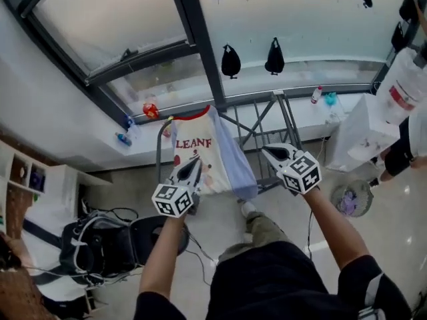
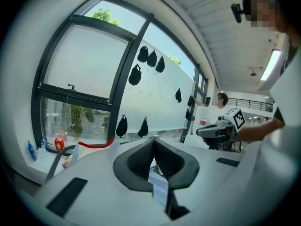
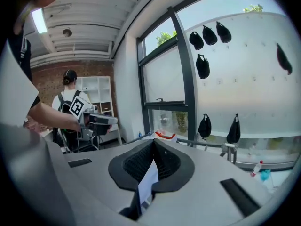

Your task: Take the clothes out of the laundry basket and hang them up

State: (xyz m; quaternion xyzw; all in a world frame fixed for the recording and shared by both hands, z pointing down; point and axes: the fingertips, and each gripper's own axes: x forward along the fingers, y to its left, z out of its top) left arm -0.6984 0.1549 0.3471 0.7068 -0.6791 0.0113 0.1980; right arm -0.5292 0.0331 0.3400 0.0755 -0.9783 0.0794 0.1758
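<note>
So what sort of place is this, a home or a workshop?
Likely a laundry-drying corner in a studio or workspace: a metal drying rack with a printed shirt draped on it stands by a tall black-framed window, near white shelves.

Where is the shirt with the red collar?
Head view, centre: the shirt hangs on the rack below the window, just past the left hand-held gripper.

Person wears black short-sleeved top and olive trousers.
</note>
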